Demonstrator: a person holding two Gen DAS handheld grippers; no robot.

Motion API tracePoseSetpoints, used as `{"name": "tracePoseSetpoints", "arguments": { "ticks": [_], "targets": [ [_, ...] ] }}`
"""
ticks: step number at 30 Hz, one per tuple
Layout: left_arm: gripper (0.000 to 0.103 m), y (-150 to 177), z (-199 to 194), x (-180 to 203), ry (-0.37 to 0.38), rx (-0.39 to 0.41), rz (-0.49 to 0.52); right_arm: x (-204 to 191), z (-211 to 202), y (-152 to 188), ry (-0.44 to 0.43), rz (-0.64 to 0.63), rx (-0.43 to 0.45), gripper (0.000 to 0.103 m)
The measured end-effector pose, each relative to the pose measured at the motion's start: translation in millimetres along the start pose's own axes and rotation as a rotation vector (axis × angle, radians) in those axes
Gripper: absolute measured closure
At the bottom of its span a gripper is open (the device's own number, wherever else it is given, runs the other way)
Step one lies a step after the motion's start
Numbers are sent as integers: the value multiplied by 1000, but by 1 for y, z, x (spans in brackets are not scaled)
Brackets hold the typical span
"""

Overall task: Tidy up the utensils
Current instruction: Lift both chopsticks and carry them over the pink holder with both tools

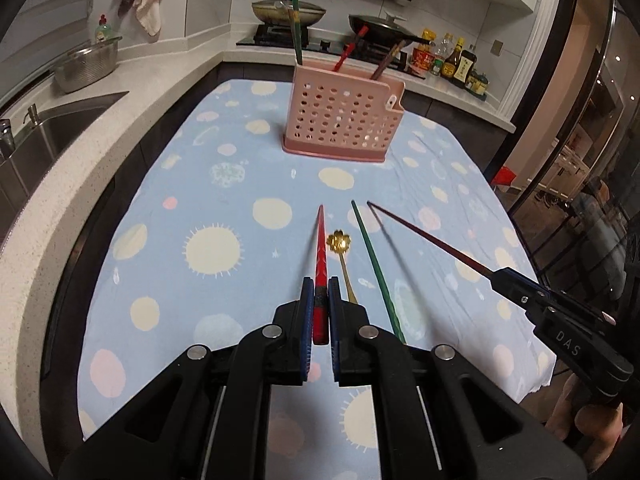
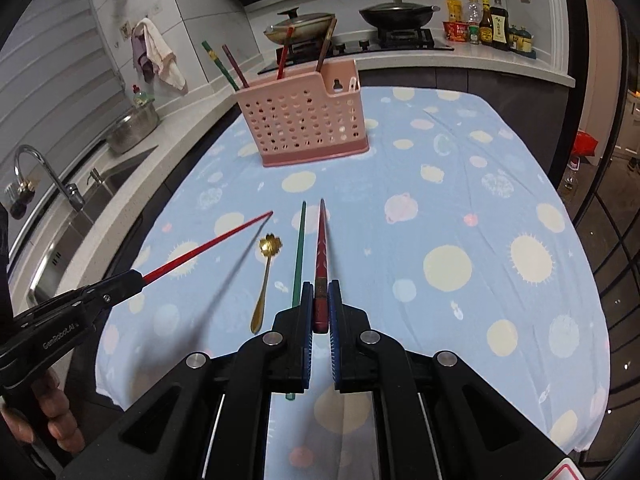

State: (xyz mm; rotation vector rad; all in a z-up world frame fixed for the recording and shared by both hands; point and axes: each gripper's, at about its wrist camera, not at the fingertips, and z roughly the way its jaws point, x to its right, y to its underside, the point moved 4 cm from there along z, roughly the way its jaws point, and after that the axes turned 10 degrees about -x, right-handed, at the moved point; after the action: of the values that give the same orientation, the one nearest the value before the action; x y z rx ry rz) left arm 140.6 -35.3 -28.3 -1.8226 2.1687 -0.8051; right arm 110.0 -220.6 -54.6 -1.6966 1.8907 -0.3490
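Observation:
My left gripper (image 1: 319,286) is shut on a red chopstick (image 1: 321,240) and holds it above the table; it also shows in the right wrist view (image 2: 208,245). My right gripper (image 2: 320,289) is shut on a dark red chopstick (image 2: 321,240), seen from the left wrist view (image 1: 428,238) too. A green chopstick (image 1: 374,264) and a gold flower-shaped spoon (image 1: 340,248) lie on the cloth between them. The pink perforated utensil holder (image 1: 344,120) stands at the far end of the table with several chopsticks in it.
The table has a blue spotted cloth (image 1: 224,184). A sink (image 1: 48,132) and a steel pot (image 1: 86,66) are on the counter at the left. Pans on a stove (image 1: 316,36) and sauce bottles (image 1: 456,60) stand behind the holder.

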Motion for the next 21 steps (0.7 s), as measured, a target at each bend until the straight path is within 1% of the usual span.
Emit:
{"name": "tracePoseSetpoints", "arguments": {
  "ticks": [4,11,21],
  "targets": [
    [96,-25,-16,-4,28,50,-22,5,-17,-29,-4,14,54,96],
    [96,-79,-38,-7,17,164,-20,13,-40,-77,-31,37,139,96],
    [96,-140,-55,-2,17,268,-4,15,-52,-130,-73,33,214,96]
  ]
}}
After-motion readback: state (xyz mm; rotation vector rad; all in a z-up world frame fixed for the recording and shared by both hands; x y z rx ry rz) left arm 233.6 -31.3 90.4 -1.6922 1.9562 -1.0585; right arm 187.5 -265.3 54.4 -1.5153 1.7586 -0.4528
